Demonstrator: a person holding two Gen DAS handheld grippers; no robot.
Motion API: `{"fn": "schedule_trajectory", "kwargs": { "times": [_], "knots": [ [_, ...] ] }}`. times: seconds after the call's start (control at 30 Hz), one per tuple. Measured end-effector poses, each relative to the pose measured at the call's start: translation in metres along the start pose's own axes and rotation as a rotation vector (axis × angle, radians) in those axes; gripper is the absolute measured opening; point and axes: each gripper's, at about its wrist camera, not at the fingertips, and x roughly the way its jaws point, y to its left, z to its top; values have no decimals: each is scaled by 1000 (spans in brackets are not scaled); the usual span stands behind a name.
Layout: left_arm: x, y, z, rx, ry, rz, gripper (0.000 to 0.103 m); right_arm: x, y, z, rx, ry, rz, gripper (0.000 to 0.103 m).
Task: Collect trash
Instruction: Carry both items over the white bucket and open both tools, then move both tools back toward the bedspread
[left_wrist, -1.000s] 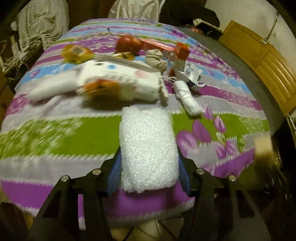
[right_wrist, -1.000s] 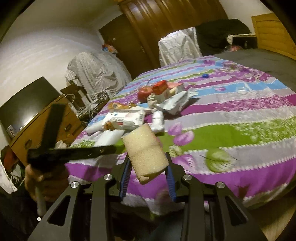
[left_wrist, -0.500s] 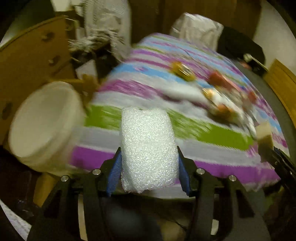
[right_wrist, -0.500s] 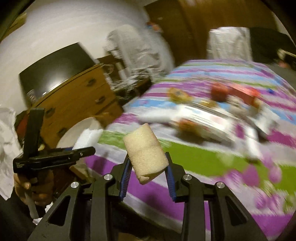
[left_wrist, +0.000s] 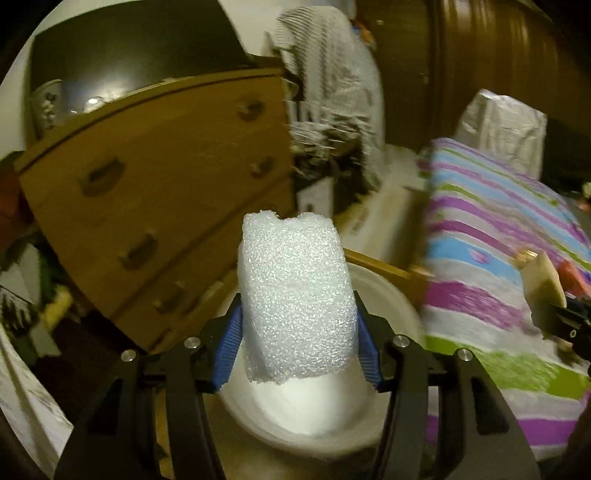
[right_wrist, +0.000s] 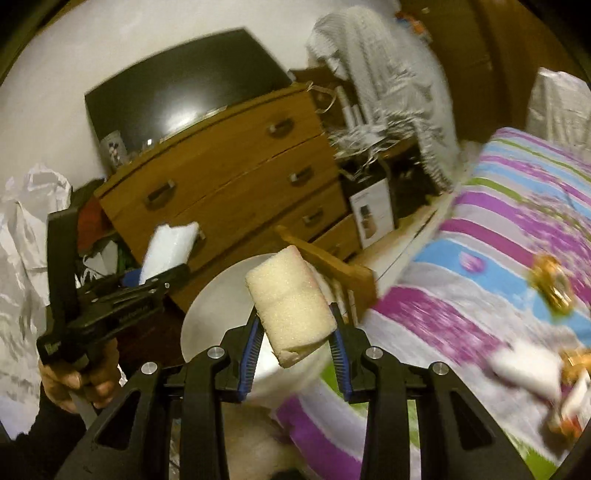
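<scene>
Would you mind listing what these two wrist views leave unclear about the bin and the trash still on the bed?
- Inside of the white bin, left wrist view: the white foam block in the left gripper covers it.
- Bin's lower part, right wrist view: hidden by the right gripper and its yellowish sponge.
- Items on the bed, right wrist view: blurred, so the orange thing cannot be identified.

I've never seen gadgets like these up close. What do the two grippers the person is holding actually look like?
Both are matte black plastic tools. The left gripper and right gripper each have two angular black fingers with cut-out openings, silver round screw heads, and ribbed blue pads on the inner faces. Seen from the right wrist view, the left gripper has a black pistol-style handle, gripped by a hand with a dark sleeve.
</scene>
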Motion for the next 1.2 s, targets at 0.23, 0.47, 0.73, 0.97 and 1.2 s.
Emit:
{"fn": "schedule_trajectory", "kwargs": {
  "times": [0.23,0.47,0.73,0.97,1.2],
  "knots": [
    [35,26,7,5,33,87,53,93,46,46,-19,147,3,36],
    [51,23,2,28,43,69,53,130,55,48,-31,180,-8,36],
    [68,22,1,13,56,50,54,137,45,44,-41,199,0,36],
    [79,33,-6,-39,88,14,73,148,36,47,-38,196,-15,50],
    [84,36,-9,-58,100,-14,77,150,27,45,-29,199,2,50]
  ]
}}
